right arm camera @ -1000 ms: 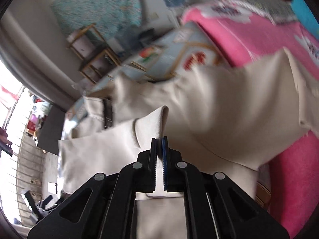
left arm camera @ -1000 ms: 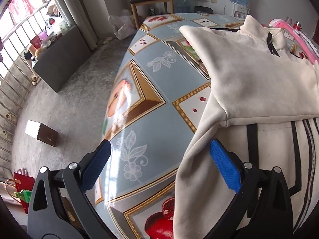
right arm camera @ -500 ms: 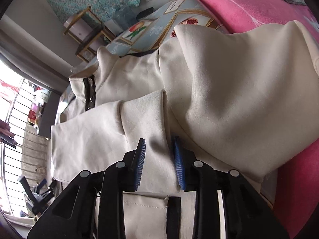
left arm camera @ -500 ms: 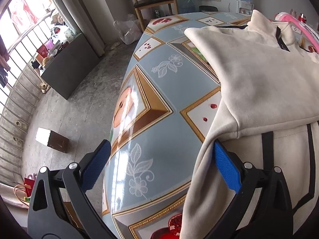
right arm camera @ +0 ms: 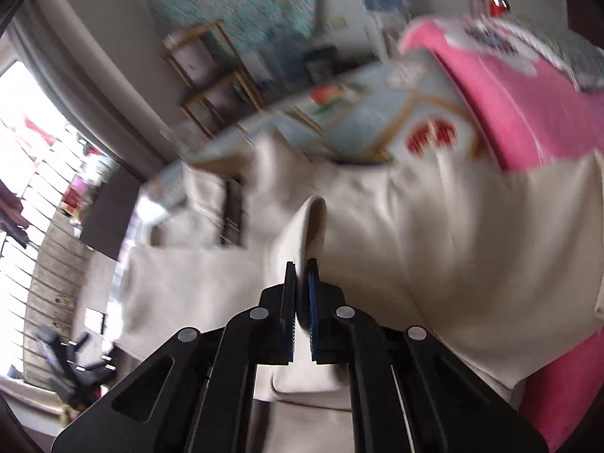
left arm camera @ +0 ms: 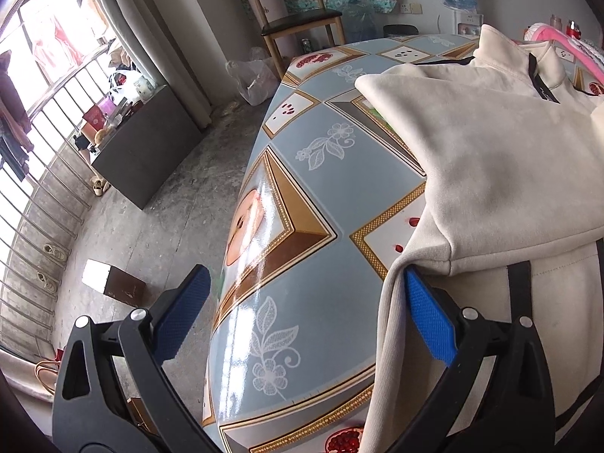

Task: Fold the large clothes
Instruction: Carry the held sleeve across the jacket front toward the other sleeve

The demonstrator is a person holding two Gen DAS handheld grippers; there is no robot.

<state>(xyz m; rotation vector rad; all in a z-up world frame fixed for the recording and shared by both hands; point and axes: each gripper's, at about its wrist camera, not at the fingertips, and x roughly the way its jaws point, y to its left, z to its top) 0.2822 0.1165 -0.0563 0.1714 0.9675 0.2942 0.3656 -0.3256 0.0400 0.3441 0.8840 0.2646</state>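
Outside, at nine o'clock in the left wrist view, a barred window [left arm camera: 34, 120] lets in hard light above a dark low cabinet [left arm camera: 147, 158], and a small brown box [left arm camera: 113, 283] sits on the concrete floor [left arm camera: 162, 211]. At twelve o'clock a wooden chair [left arm camera: 298, 22] stands against the far wall. The left gripper [left arm camera: 302, 309] is spread wide with nothing between its blue pads; its left pad [left arm camera: 181, 317] hangs off the table edge at seven o'clock, while the right pad [left arm camera: 428, 321] at five o'clock lies against the hem fold of the cream sweatshirt [left arm camera: 502, 158]. That garment lies spread across the table, over its glossy patterned tablecloth [left arm camera: 321, 204], filling the view from one to five o'clock, its dark-trimmed collar [left arm camera: 536, 75] toward the far end.

Over in the right wrist view, which is smeared by motion blur, the left gripper [right arm camera: 64, 370] shows dimly at eight o'clock by the table edge. The right gripper [right arm camera: 300, 275] at centre is pinched almost fully together on a raised fold of the cream sweatshirt [right arm camera: 434, 241], the cloth standing up in a ridge just ahead of the pads. A pink blanket [right arm camera: 528, 105] lies at two o'clock, touching the sweatshirt's far side.
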